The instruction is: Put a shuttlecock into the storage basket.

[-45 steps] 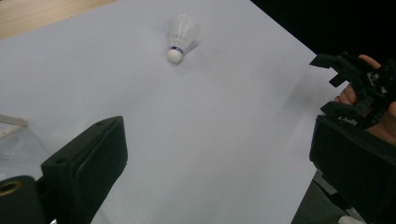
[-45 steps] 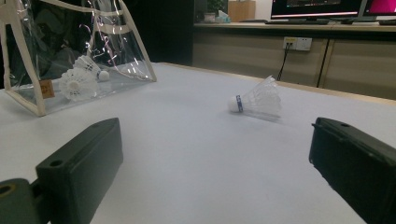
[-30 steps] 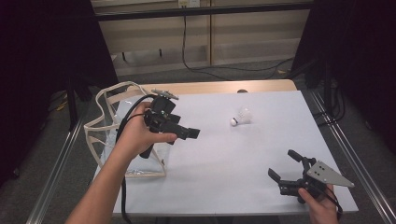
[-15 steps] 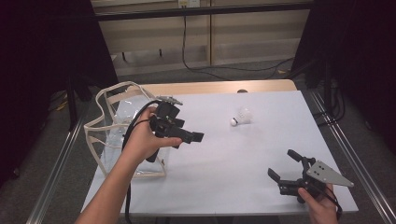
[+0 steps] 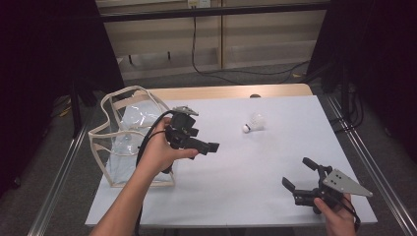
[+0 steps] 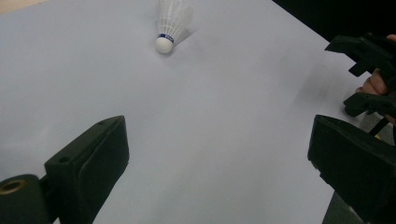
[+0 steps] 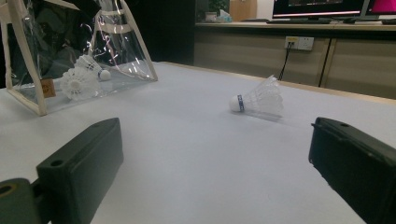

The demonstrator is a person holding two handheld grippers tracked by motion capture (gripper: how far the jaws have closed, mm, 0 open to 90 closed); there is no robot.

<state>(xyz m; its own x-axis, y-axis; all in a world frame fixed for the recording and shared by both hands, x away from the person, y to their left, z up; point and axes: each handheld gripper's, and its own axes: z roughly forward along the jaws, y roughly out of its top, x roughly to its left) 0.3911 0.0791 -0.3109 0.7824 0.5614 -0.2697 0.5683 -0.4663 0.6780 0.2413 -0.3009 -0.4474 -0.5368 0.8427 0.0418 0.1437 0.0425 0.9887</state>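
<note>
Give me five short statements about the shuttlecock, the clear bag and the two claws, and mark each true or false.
1. The loose shuttlecock lies on its side on the white table. True.
2. The left claw grips it. False: the claw is open, short of it.
3. The clear bag holds two shuttlecocks. True.
4. The right claw is shut. False: its jaws stand wide open.
5. The bag lies flat. False: it stands upright.
</note>
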